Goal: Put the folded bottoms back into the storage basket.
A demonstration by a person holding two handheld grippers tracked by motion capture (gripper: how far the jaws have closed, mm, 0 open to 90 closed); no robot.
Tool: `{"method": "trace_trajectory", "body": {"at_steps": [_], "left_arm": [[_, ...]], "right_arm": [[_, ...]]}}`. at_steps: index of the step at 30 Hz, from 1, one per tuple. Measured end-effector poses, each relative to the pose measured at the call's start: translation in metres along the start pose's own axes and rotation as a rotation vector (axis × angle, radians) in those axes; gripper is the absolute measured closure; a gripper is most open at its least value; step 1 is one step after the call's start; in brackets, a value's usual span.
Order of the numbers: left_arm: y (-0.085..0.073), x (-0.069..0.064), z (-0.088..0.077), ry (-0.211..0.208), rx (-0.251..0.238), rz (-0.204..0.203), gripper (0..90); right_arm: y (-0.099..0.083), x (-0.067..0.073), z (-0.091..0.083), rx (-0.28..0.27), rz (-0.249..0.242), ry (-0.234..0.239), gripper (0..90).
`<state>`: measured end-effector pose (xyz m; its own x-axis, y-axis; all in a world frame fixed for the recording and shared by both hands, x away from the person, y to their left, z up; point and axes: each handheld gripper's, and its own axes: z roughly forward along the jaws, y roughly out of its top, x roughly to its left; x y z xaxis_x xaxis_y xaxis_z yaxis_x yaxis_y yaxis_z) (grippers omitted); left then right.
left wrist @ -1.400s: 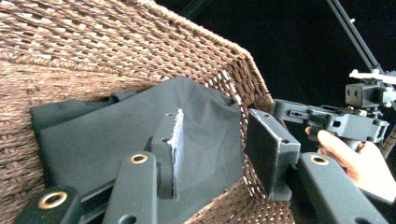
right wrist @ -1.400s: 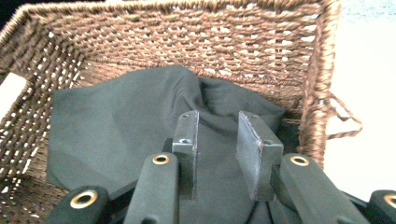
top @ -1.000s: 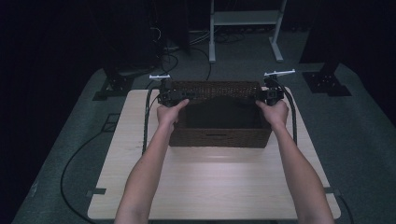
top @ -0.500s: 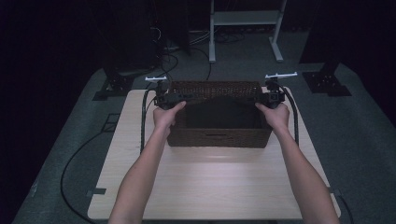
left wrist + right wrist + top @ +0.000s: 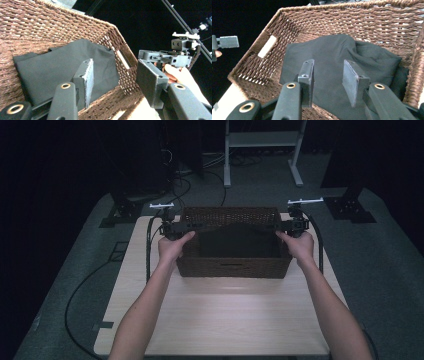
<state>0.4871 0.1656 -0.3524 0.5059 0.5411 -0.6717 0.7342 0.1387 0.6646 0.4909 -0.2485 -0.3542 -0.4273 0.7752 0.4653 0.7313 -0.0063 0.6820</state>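
A brown wicker basket [image 5: 232,267] stands at the far middle of the pale wooden table [image 5: 225,320], with a black cloth [image 5: 240,240] lying inside it. My left gripper [image 5: 175,226] is at the basket's left end. It is open, one jaw over the cloth [image 5: 57,65] and the other outside the woven wall [image 5: 125,72]. My right gripper [image 5: 296,225] is at the basket's right end. In the right gripper view it [image 5: 328,72] is open above the cloth [image 5: 329,47], with nothing between its pads. The left gripper view shows the right gripper [image 5: 172,56] across the basket, held in a hand.
Black cables [image 5: 148,250] trail from both grippers over the table's sides onto the dark floor. A white frame [image 5: 260,140] stands behind the table, with black stand bases at back left [image 5: 125,212] and back right [image 5: 350,205]. Bare tabletop lies in front of the basket.
Both hands have shifted slightly outward and toward the person at the basket's ends. The basket has stayed in place.
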Motion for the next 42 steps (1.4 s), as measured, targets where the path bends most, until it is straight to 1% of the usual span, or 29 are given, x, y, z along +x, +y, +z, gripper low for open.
{"method": "trace_trajectory", "body": {"at_steps": [4, 5, 11, 13, 15, 17, 24, 26, 27, 30, 32, 34, 35, 37, 38, 41, 42], "left_arm": [[-0.001, -0.003, -0.005, 0.016, 0.021, 0.032, 45.5], [-0.001, -0.004, -0.005, 0.018, 0.018, 0.031, 45.3], [-0.003, -0.011, -0.009, 0.021, 0.033, 0.067, 43.2], [-0.004, -0.013, -0.010, 0.016, 0.027, 0.073, 42.4], [-0.006, -0.015, -0.011, 0.004, 0.023, 0.069, 41.7], [-0.008, -0.015, -0.012, 0.009, 0.031, 0.076, 41.0], [-0.014, -0.016, -0.018, 0.005, 0.027, 0.078, 38.6], [-0.015, -0.017, -0.020, 0.014, 0.032, 0.091, 37.7], [-0.016, -0.016, -0.021, 0.007, 0.031, 0.085, 37.7], [-0.019, -0.015, -0.023, 0.013, 0.035, 0.091, 37.7], [-0.022, -0.012, -0.025, 0.009, 0.030, 0.082, 36.9], [-0.024, -0.011, -0.027, 0.018, 0.036, 0.084, 36.8], [-0.025, -0.010, -0.029, 0.022, 0.038, 0.092, 36.4], [-0.026, -0.010, -0.031, 0.011, 0.029, 0.083, 36.1], [-0.027, -0.010, -0.032, 0.011, 0.031, 0.083, 35.6], [-0.029, -0.011, -0.034, 0.012, 0.031, 0.089, 35.0], [-0.030, -0.011, -0.034, 0.008, 0.031, 0.085, 34.4]], "right_arm": [[0.000, 0.003, -0.005, 0.002, -0.015, 0.008, 58.3], [0.000, 0.003, -0.006, 0.003, -0.020, 0.013, 57.9], [-0.003, 0.003, -0.012, 0.002, -0.023, 0.017, 56.2], [-0.005, 0.002, -0.014, 0.000, -0.024, 0.021, 55.7], [-0.007, 0.002, -0.016, 0.000, -0.025, 0.026, 55.2], [-0.009, 0.001, -0.018, 0.002, -0.025, 0.031, 54.6], [-0.016, 0.000, -0.021, 0.013, -0.029, 0.048, 52.4], [-0.018, 0.000, -0.022, 0.013, -0.032, 0.053, 51.8], [-0.019, 0.001, -0.023, 0.014, -0.030, 0.056, 51.2], [-0.022, 0.002, -0.024, 0.017, -0.036, 0.062, 49.3], [-0.023, 0.002, -0.024, 0.019, -0.044, 0.068, 47.9], [-0.024, 0.002, -0.025, 0.020, -0.045, 0.071, 46.5], [-0.025, 0.002, -0.025, 0.022, -0.046, 0.078, 45.2], [-0.026, 0.003, -0.025, 0.034, -0.051, 0.077, 43.4], [-0.027, 0.003, -0.026, 0.033, -0.059, 0.077, 43.0], [-0.029, 0.004, -0.027, 0.029, -0.063, 0.087, 41.4], [-0.030, 0.004, -0.028, 0.028, -0.064, 0.089, 40.6]]}}
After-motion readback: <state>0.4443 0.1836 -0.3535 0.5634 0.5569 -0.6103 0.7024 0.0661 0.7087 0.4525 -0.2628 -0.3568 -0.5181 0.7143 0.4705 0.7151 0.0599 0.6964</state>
